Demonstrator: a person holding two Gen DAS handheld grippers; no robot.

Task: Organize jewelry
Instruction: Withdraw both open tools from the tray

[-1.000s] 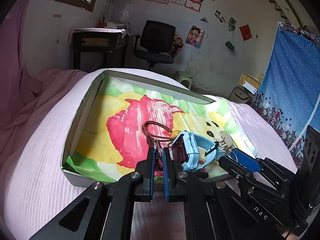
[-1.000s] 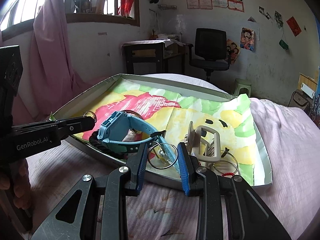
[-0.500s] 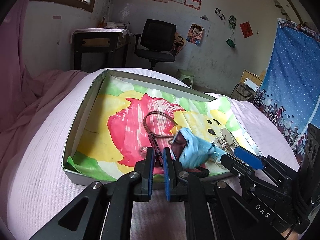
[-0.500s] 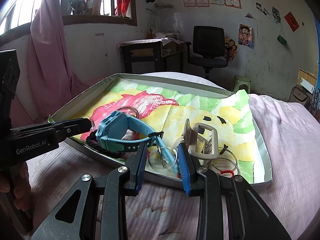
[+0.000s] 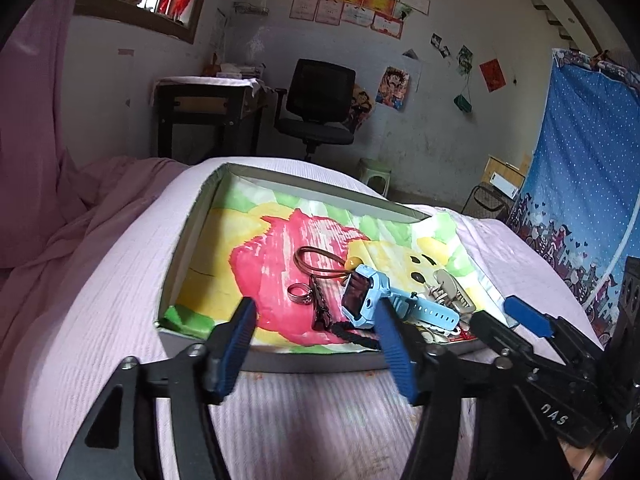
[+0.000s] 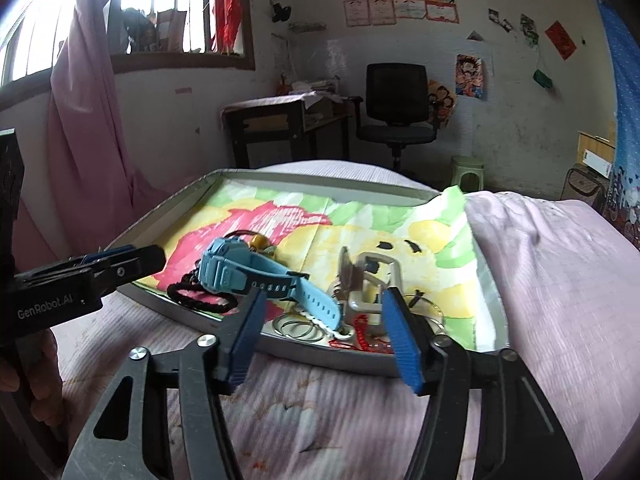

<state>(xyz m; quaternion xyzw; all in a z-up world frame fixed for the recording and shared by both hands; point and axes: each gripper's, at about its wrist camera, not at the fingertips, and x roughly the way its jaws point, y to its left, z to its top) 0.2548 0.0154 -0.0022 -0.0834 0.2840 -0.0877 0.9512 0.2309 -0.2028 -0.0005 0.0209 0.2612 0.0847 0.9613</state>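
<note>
Claws both spread empty, left claw (image 5: 314, 316), right claw (image 6: 324, 308), ring (image 5: 299, 294) left-view only

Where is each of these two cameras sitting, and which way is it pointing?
Left wrist view: rides the left gripper, looking along its open blue-padded fingers at the shallow grey tray on the bed; right gripper at right.
Right wrist view: rides the right gripper, also open, facing the tray's right end; left gripper and a bit of hand at left.
Both show the light blue plastic watch and black office chair.
</note>
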